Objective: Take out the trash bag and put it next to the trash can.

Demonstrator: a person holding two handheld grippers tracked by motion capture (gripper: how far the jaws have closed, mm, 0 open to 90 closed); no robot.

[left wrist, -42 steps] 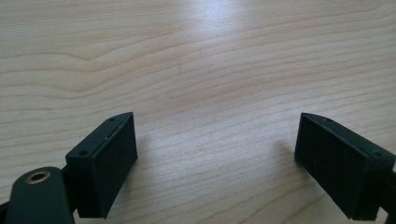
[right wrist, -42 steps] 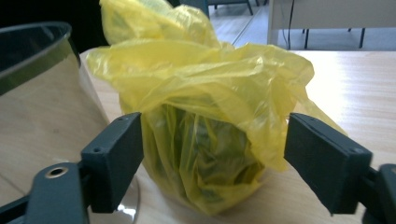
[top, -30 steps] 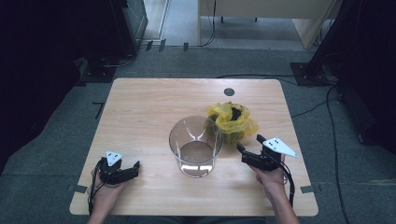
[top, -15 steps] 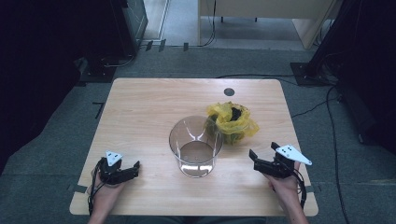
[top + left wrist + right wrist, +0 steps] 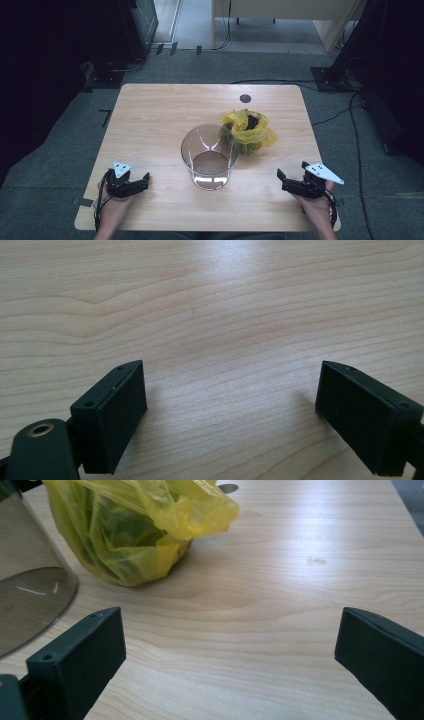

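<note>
- Two grippers rest low at the near edge of the wooden table (image 5: 150,115), one at each corner.
- The left gripper (image 5: 141,181) has its jaws spread wide, with bare wood between them.
- The right gripper (image 5: 291,176) has just been opening; its jaws stand wide and hold nothing.
- The yellow bag (image 5: 248,131) sits right of centre, touching the clear glass bowl (image 5: 209,156) and apart from the right gripper.
- Something dark green shows inside the bag.

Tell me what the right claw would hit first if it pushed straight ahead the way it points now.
Probably nothing: the right claw, jaws open, faces bare table. The yellow bag and the glass bowl sit off to one side of that line, though depth is hard to judge.
</note>
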